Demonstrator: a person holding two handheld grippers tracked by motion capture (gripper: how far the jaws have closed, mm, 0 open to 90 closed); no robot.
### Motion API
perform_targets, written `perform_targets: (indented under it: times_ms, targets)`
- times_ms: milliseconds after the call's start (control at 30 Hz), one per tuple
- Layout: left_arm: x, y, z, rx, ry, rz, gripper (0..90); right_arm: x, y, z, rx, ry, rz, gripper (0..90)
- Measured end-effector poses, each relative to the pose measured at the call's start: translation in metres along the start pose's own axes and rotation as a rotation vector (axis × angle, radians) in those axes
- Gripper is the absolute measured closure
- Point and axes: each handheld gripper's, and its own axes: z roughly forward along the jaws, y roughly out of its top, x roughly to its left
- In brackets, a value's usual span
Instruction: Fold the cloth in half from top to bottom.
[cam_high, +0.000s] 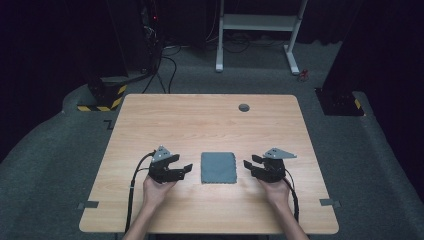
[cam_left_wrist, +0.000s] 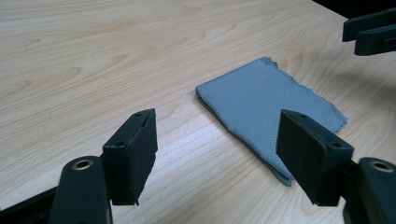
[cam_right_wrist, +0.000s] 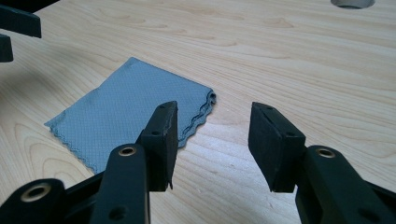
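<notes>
Hand-held grippers (cam_high: 186, 168) (cam_high: 248, 165) flanking folded cloth (cam_high: 218, 167)

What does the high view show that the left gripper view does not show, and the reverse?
High view alone: the person's hands, the round hole in the table's far side, the dark floor and a white frame behind. Left gripper view alone: the cloth's layered folded edge and the pads of the left gripper close up, standing apart with nothing between them. Both: the folded grey cloth flat on the wooden table, and the right gripper.
</notes>
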Motion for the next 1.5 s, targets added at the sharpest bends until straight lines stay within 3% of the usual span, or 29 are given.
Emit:
perform_targets:
  times_ms: [233,400,1033,1333,1500]
  targets:
    - [0.005,-0.003,-0.009,-0.015,0.015,-0.009,29.8,-0.004,-0.002,-0.008,-0.026,-0.006,0.015,52.8]
    - [0.008,-0.007,-0.014,-0.014,0.029,-0.014,29.7,-0.005,-0.003,-0.015,-0.039,-0.015,-0.001,52.6]
    - [0.023,-0.021,-0.035,-0.042,0.088,-0.061,29.7,-0.02,-0.017,-0.035,-0.064,-0.052,0.044,52.1]
    - [0.027,-0.028,-0.037,-0.019,0.139,-0.046,30.0,-0.022,-0.019,-0.045,-0.074,-0.073,0.03,52.3]
    - [0.028,-0.034,-0.036,0.004,0.166,-0.046,30.0,-0.028,-0.026,-0.048,-0.061,-0.087,0.054,52.4]
